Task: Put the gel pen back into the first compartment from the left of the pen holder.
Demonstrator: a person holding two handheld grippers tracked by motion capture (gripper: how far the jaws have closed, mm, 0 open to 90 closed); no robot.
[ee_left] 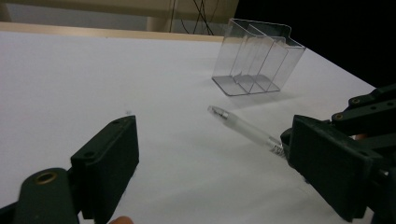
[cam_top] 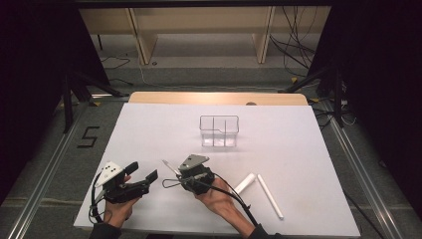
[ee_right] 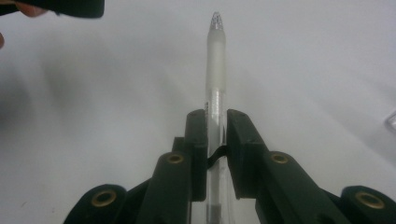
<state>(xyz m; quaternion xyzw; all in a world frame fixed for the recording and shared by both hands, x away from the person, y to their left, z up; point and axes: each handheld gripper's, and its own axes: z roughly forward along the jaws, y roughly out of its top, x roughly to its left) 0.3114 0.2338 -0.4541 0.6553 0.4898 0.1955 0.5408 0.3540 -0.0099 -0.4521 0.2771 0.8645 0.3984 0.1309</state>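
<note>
While your right gripper [ee_right: 216, 135] pinches the pen [ee_right: 215, 70] — left gripper [cam_top: 142, 174] spread, empty — the clear organizer [cam_top: 219, 130] awaits; two white sticks [cam_top: 259, 191] remain.

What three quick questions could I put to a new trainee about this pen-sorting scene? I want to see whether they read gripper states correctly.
1. True or false: the right gripper is shut on the pen.
2. How do the jaws of the left gripper stand: A) closed on a pen, B) open with nothing between them, C) closed on the clear organizer?
3. What lies on the table to the right of the right gripper in the high view?

Key:
1. True; both pads press the barrel.
2. B.
3. Two white pens, lying flat, apart from the clear organizer farther back.
</note>
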